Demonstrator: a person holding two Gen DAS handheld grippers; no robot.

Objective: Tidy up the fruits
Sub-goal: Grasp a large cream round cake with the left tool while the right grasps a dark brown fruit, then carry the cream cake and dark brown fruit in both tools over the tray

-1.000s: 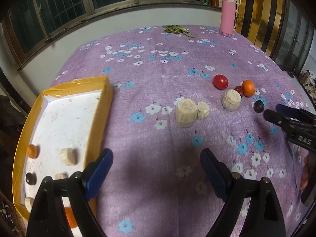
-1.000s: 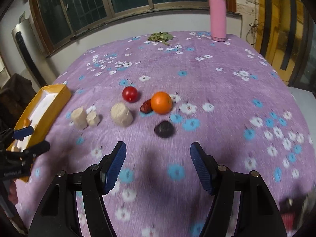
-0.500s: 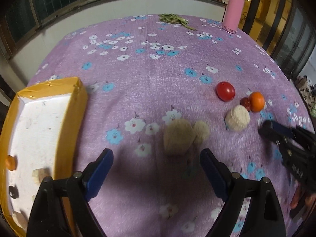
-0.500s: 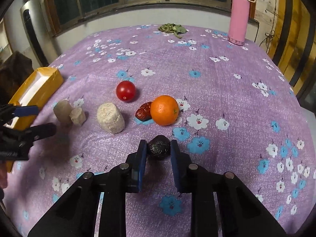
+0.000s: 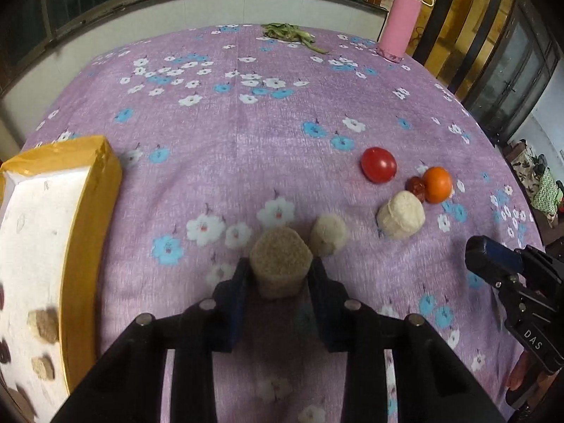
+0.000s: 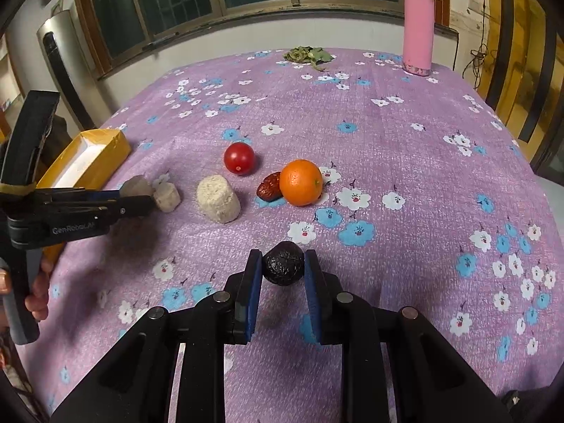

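My left gripper (image 5: 280, 269) is shut on a tan cylindrical chunk (image 5: 280, 264) at the table surface; a smaller tan chunk (image 5: 328, 234) lies just right of it. My right gripper (image 6: 283, 264) is shut on a dark wrinkled fruit (image 6: 283, 262). On the purple floral cloth lie a red tomato (image 6: 239, 158), an orange (image 6: 300, 182), a red date (image 6: 268, 186) and a pale cylindrical chunk (image 6: 218, 198). The yellow-edged tray (image 5: 88, 218) at left holds several small pieces. The left gripper also shows in the right wrist view (image 6: 139, 197).
A pink bottle (image 6: 418, 24) stands at the far right of the table. A pile of green leaves (image 6: 308, 54) lies at the far edge. Windows and a wall run behind the table. The right gripper's body shows in the left wrist view (image 5: 514, 282).
My left gripper moved forward and closed on the tan chunk. My right gripper closed on the dark fruit and has raised it slightly.
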